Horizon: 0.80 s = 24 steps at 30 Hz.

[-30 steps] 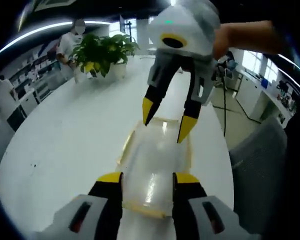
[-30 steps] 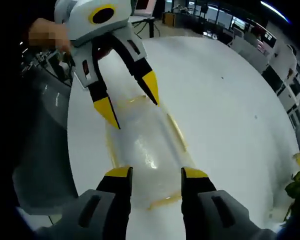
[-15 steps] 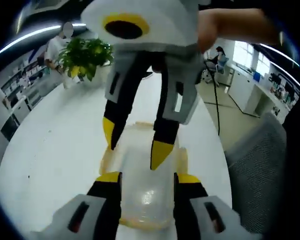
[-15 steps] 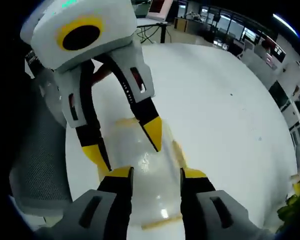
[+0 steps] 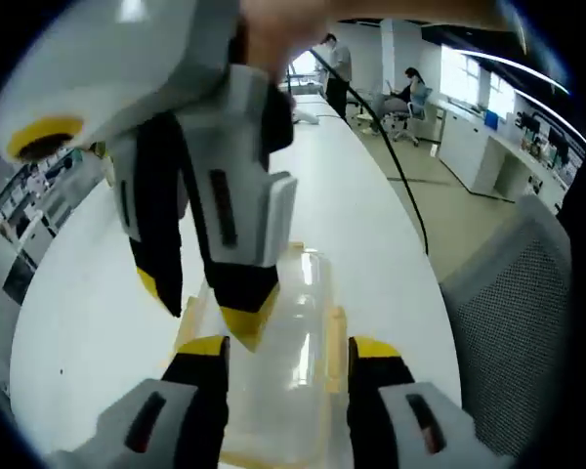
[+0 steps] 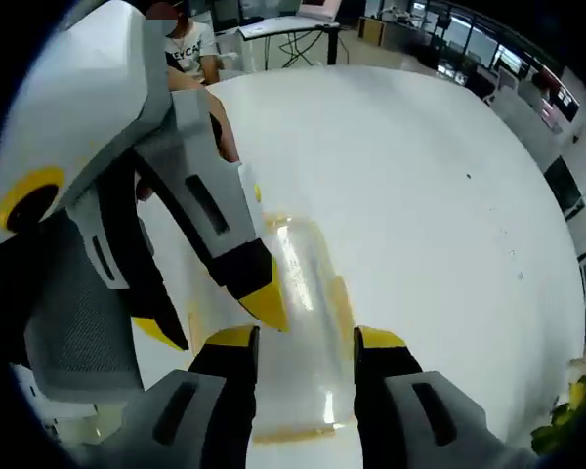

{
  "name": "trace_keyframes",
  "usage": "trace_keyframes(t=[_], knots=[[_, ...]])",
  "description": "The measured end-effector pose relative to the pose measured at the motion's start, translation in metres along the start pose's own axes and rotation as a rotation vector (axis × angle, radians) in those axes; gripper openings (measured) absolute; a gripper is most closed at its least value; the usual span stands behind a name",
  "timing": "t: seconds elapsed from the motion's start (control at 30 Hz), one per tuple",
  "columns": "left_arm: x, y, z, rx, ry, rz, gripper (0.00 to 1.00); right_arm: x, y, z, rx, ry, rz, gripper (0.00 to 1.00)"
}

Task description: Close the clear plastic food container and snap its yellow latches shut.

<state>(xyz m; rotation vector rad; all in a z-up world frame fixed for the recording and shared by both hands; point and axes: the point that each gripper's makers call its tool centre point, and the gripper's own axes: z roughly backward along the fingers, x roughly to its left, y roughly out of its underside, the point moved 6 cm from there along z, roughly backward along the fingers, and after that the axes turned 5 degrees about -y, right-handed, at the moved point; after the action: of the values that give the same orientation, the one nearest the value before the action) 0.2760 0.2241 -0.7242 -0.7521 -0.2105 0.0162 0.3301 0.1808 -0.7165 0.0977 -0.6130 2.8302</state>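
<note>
clear container (image 5: 293,342) with yellow latches (image 5: 336,335), yellow-tipped black fingers (image 6: 267,305), white table (image 6: 420,195)

I see long white bench (image 5: 371,210) running away across open-plan office. Grey mesh chair back (image 5: 513,322) beside bench edge. Black cable (image 5: 396,171) trails over bench edge. Far end: people (image 5: 410,88) by desks, bright windows (image 5: 464,73), ceiling strip lights. Green plant (image 6: 566,425) near bench edge in right gripper view.

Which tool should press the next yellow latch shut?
Hard to call. Both tools, left and right, hang open over the clear container, tips nearly meeting. A side latch lies beside the right tool's tip, so probably right.
</note>
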Motion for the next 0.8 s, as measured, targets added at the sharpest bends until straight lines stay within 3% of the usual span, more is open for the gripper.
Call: trace_keyframes(t=[0.17,0.33,0.4,0.8], knots=[[0.001,0.000,-0.006,0.027,-0.034,-0.072,0.44,-0.005,-0.001,-0.004,0.043,-0.051,0.009,0.37],[0.001,-0.001,-0.009,0.033,-0.060,-0.064,0.47,-0.010,-0.003,-0.006,0.082,-0.121,0.002,0.38],[0.000,0.001,-0.009,0.060,-0.089,-0.138,0.50,-0.011,-0.003,-0.008,0.095,-0.144,0.003,0.39],[0.002,0.003,-0.011,0.072,-0.105,-0.100,0.51,-0.012,-0.012,-0.015,0.245,-0.232,0.140,0.38]])
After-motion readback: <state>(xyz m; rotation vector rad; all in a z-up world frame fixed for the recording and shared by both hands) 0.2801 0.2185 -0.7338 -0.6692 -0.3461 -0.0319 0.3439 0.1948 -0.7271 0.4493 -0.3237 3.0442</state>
